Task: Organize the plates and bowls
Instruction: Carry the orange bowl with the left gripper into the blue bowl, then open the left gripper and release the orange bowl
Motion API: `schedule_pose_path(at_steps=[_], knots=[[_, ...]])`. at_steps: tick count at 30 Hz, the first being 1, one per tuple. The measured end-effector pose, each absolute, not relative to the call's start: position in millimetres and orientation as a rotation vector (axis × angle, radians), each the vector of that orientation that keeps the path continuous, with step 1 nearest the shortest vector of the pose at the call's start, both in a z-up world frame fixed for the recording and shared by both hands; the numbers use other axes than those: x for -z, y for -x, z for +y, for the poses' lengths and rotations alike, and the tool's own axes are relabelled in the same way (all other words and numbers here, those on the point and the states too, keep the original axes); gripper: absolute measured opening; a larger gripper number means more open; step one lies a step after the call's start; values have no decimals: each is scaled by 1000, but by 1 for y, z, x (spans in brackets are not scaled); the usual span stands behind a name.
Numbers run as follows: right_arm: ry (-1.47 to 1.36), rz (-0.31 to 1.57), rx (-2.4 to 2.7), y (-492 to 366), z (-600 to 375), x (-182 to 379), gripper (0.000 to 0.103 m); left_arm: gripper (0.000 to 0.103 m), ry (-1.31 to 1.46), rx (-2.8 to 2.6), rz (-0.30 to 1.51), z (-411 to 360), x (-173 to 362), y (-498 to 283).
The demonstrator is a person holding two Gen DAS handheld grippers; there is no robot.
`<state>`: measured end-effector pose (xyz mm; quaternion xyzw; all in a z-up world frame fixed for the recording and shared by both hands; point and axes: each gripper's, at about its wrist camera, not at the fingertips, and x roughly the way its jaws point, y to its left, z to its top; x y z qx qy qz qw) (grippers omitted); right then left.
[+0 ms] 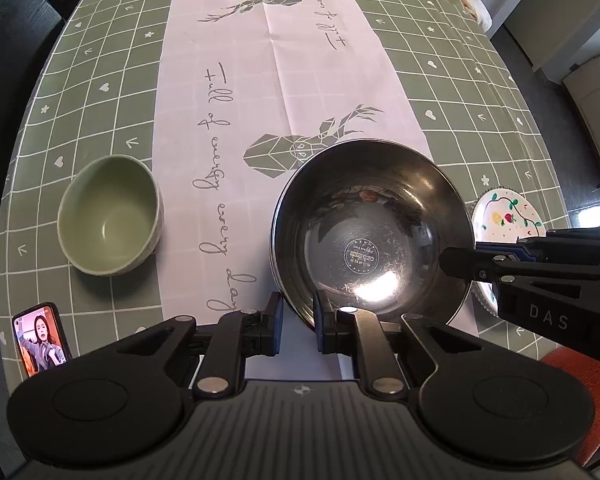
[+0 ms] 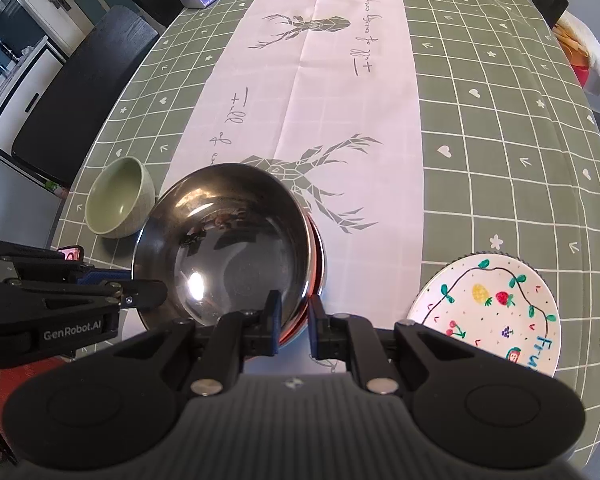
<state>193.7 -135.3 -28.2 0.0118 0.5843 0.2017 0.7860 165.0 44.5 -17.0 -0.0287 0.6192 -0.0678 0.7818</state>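
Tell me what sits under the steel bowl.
Under the steel bowl a red rim peeks out on its right side, apparently another bowl nested beneath. The rest of it, and the tablecloth below, are covered.

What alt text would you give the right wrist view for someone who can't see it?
Two handheld grippers, right gripper and left gripper, clamp opposite rims of a steel bowl over a green checked tablecloth. A green bowl sits left, a fruit-painted plate right.
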Motion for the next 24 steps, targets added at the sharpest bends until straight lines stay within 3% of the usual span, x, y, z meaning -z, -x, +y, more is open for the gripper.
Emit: schedule_pose_path(at_steps=[14,17,20,22,24], knots=[[-21,1278,-440,-197,-136,37,13,18,52,168,1344,43,20,-168],[-1,1255,-444,-195,-134,33,17,19,55,172,1342,44,19,-169],[24,1228,-443,-192,-133,26,21,26,34,186,1313,44,14,-169],[38,1205,-437,-192,-132,21,31,29,-1,190,1274,44,6,-168],[43,1176,-438,-191,-133,14,32,32,-13,193,1241,46,-2,-167]])
